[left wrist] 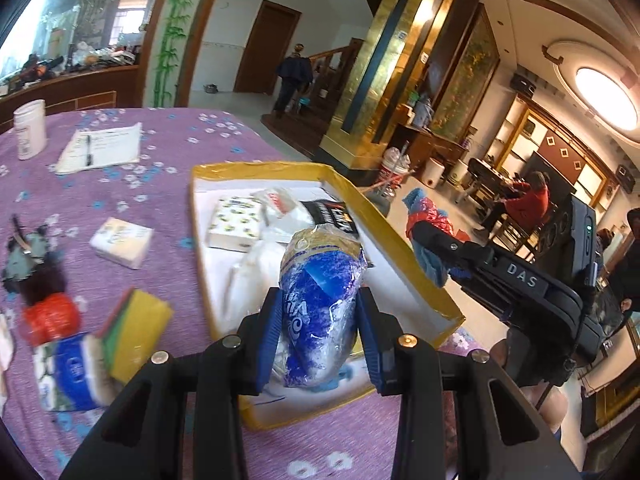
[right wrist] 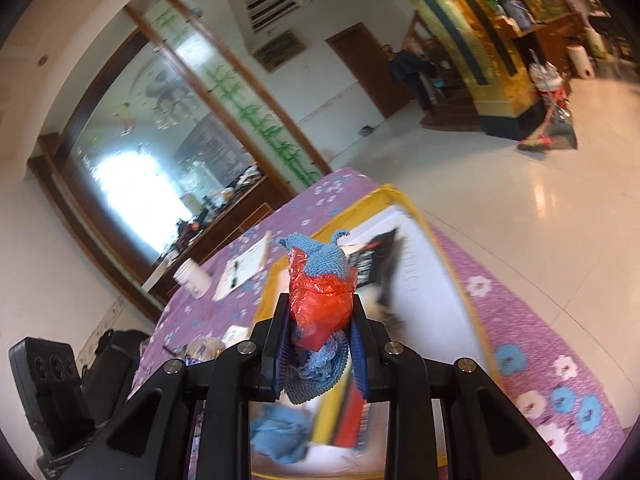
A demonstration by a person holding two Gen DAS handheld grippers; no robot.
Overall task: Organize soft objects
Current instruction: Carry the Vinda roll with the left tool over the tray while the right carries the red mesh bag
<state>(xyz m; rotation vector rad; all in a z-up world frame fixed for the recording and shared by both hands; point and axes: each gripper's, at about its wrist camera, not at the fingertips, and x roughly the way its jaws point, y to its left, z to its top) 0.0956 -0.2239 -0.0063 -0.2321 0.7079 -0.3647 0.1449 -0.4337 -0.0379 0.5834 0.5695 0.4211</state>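
My left gripper is shut on a blue and white tissue pack and holds it over the near part of a yellow-rimmed white box. The box holds a patterned tissue box, white packets and a black packet. My right gripper is shut on a bundle of red plastic bag and blue knitted cloth, above the same yellow-rimmed box. In the left wrist view that right gripper hangs past the box's right rim with the bundle.
On the purple flowered cloth left of the box lie a small tissue pack, stacked sponges, a blue tissue roll pack, a red bag, papers with a pen and a white jar. People are in the room beyond.
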